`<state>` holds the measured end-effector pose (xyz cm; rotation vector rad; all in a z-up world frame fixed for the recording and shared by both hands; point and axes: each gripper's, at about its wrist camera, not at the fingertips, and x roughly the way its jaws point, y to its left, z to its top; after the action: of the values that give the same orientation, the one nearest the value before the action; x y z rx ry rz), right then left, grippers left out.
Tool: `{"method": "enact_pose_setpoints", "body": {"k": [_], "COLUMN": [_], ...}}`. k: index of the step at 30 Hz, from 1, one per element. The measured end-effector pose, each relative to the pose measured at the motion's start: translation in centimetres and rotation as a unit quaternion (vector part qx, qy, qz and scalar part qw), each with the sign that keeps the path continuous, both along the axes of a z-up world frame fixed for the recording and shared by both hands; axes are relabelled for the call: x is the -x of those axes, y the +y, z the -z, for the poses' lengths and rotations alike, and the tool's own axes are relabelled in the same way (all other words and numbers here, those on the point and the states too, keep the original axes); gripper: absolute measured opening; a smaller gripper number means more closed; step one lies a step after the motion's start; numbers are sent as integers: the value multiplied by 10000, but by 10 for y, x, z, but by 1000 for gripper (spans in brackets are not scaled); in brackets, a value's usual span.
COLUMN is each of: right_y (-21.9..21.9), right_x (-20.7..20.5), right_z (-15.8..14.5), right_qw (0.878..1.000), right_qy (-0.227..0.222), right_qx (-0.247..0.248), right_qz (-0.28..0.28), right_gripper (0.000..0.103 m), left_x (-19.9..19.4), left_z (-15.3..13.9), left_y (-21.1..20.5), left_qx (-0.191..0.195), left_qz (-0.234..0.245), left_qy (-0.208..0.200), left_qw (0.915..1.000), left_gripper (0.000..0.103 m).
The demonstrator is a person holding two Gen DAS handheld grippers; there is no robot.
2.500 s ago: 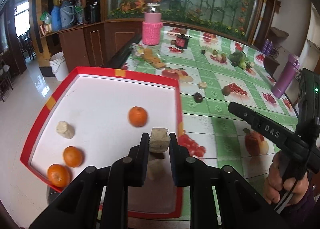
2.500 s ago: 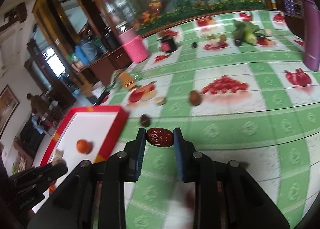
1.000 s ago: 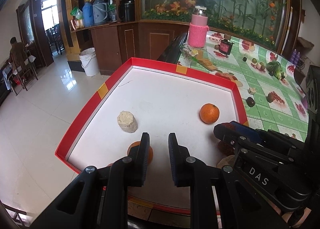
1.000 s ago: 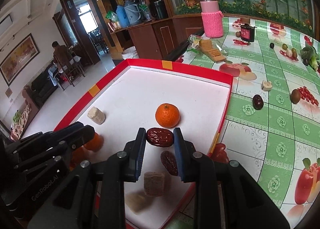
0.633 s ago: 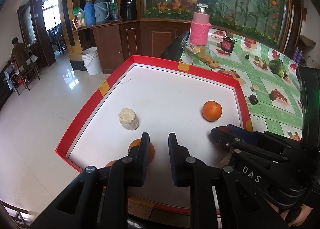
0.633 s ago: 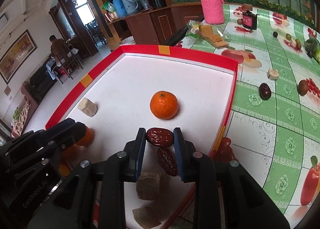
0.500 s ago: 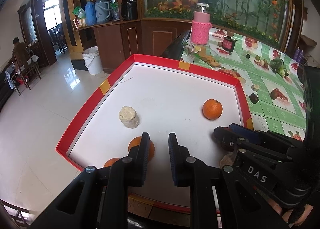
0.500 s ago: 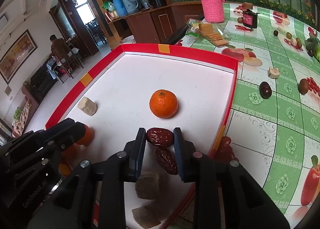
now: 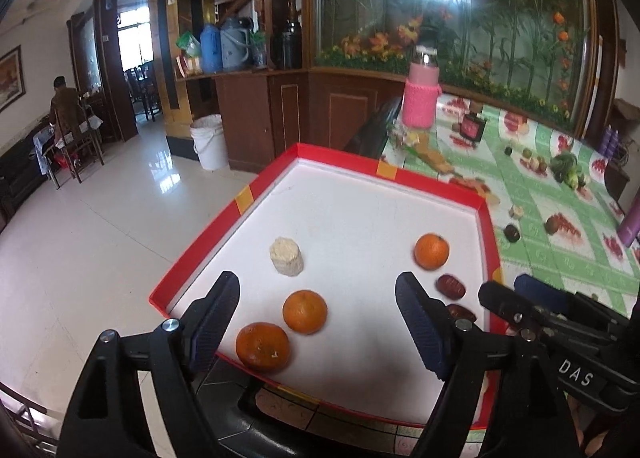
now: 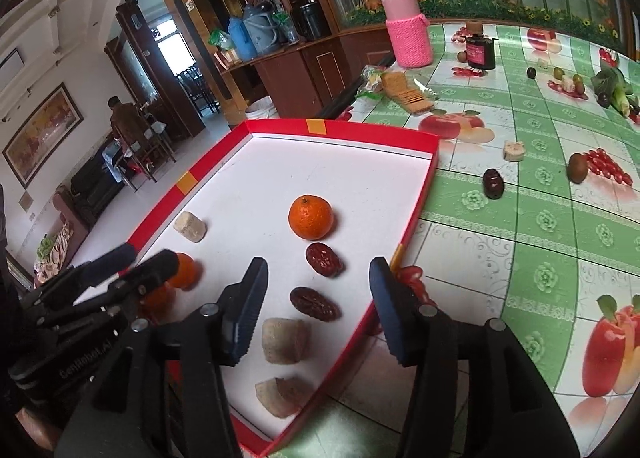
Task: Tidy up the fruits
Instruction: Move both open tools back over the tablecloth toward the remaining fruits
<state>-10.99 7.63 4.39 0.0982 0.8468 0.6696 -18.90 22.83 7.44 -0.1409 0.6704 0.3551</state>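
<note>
A red tray (image 9: 340, 153) with a white floor holds three oranges (image 9: 305, 312) (image 9: 262, 346) (image 9: 431, 251), a beige cake (image 9: 286, 256) and two red dates (image 10: 324, 260) (image 10: 315, 304). My left gripper (image 9: 316, 278) hangs over the near oranges with its jaws opening wide and nothing pressed between them. My right gripper (image 10: 319, 270) hovers over the tray's right side, jaws opening. The upper date lies free on the tray floor between its fingers. Two beige pieces (image 10: 285, 340) (image 10: 282, 396) lie under that gripper.
On the green fruit-print tablecloth (image 10: 540, 258) right of the tray lie a dark date (image 10: 492, 183), a brown fruit (image 10: 578, 167) and a beige piece (image 10: 514, 151). Further back stand a pink bottle (image 10: 408, 33), crackers (image 10: 408, 91) and a dark jar (image 10: 480, 51). The tray's left rim overhangs the floor.
Both grippers have opened. The right one let go of the red date, which now lies on the tray floor below the orange. The left fingers spread wide over the oranges.
</note>
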Motion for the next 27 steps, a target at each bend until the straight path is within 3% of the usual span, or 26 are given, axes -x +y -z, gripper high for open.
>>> {"method": "enact_pose_setpoints", "body": {"k": [10,13,15,18,27], "right_y": [-11,-13,-16,-23,-51], "right_x": [11,15,17,20,13], "right_z": [-7,-10,-12,-14,-13], "right_qw": [9997,9995,9993,9990,9980], "right_qy": [-197,-297,-342,-417,-496], "right_qx": [-116,-109,-123,-168,-218], "right_qz": [3,-20,-20,-4,311], "right_gripper": [62,62,62,64,68], "left_x": [8,14,19,23,13], "left_z": [-21,-27,-29,-30,-26], "left_y": [-15,-22,-26,-32,-49], "left_qx": [-404,-590,-649,-671,-676], "left_qz": [-45,3,8,132,409], "left_qy": [-417,-712,-910,-1126,-827], "left_qw": [9983,9957,9937,9913,9934], "left_gripper": [86,90,102,103,103]}}
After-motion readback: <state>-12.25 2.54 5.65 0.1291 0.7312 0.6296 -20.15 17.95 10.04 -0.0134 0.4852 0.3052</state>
